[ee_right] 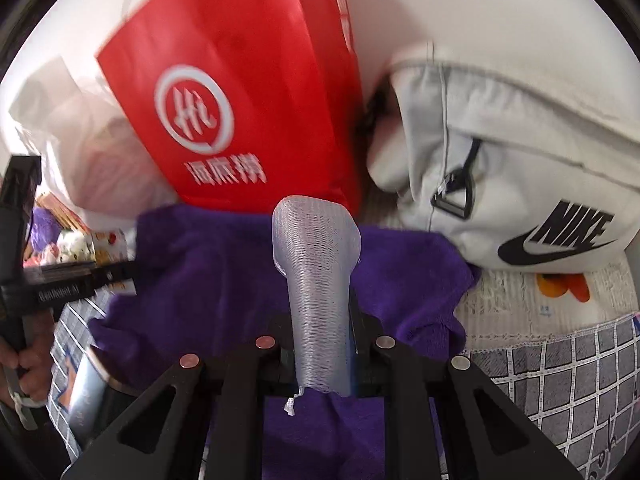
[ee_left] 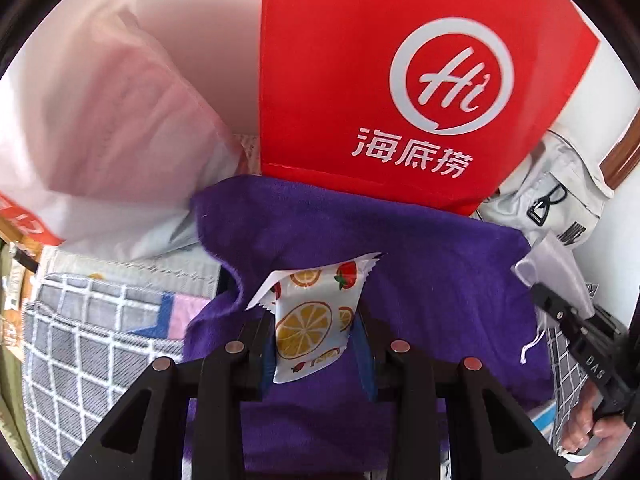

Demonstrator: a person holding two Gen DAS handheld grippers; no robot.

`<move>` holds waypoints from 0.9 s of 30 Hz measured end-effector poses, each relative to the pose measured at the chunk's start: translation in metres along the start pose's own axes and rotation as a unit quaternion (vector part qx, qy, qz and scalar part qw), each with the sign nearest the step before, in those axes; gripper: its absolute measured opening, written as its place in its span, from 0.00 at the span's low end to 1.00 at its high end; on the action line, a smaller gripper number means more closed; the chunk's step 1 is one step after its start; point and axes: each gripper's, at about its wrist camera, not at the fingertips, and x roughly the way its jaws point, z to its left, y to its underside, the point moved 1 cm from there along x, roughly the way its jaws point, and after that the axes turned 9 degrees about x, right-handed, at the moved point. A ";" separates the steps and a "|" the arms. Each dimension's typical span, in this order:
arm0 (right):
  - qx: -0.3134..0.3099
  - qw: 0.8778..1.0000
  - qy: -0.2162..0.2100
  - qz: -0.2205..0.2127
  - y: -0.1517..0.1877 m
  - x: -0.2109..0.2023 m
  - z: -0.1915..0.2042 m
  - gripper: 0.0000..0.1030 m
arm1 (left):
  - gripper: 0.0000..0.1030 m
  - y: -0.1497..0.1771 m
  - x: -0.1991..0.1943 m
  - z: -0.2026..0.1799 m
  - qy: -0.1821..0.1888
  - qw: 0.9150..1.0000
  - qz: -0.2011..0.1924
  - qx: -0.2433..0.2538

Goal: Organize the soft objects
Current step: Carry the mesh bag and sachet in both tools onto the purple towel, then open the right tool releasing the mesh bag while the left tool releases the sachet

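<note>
My left gripper (ee_left: 314, 344) is shut on a small white packet printed with oranges and strawberries (ee_left: 310, 320), held upright above a purple towel (ee_left: 420, 280). My right gripper (ee_right: 320, 344) is shut on a sheer white mesh pouch (ee_right: 316, 280) that sticks up between its fingers, also over the purple towel (ee_right: 200, 272). The right gripper with the pouch (ee_left: 560, 268) shows at the right edge of the left wrist view. In the right wrist view the left gripper (ee_right: 72, 276) and its packet (ee_right: 106, 246) appear at the left edge.
A red paper bag with a white logo (ee_left: 360, 80) stands just behind the towel. A pale plastic bag (ee_left: 100, 140) lies to its left, a grey Nike bag (ee_right: 520, 168) to its right. Everything rests on a grey checked bedcover (ee_left: 88, 340). A hand (ee_left: 592, 428) grips the right tool.
</note>
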 end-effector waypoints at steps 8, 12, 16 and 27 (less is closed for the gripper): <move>0.007 1.000 0.000 0.025 0.000 0.021 -0.012 0.21 | 0.31 -0.004 0.022 -0.004 0.012 1.000 0.009 0.011; 0.004 0.999 0.000 0.032 0.000 0.027 -0.013 0.38 | 0.31 -0.004 0.032 0.002 0.021 1.000 0.019 0.003; -0.001 0.999 0.004 0.034 -0.001 0.032 -0.010 0.56 | 0.38 -0.006 0.039 0.000 0.024 1.000 0.020 -0.001; -0.043 0.999 0.023 0.016 0.000 0.024 0.009 0.87 | 0.77 -0.010 0.033 -0.022 -0.001 1.000 0.000 0.025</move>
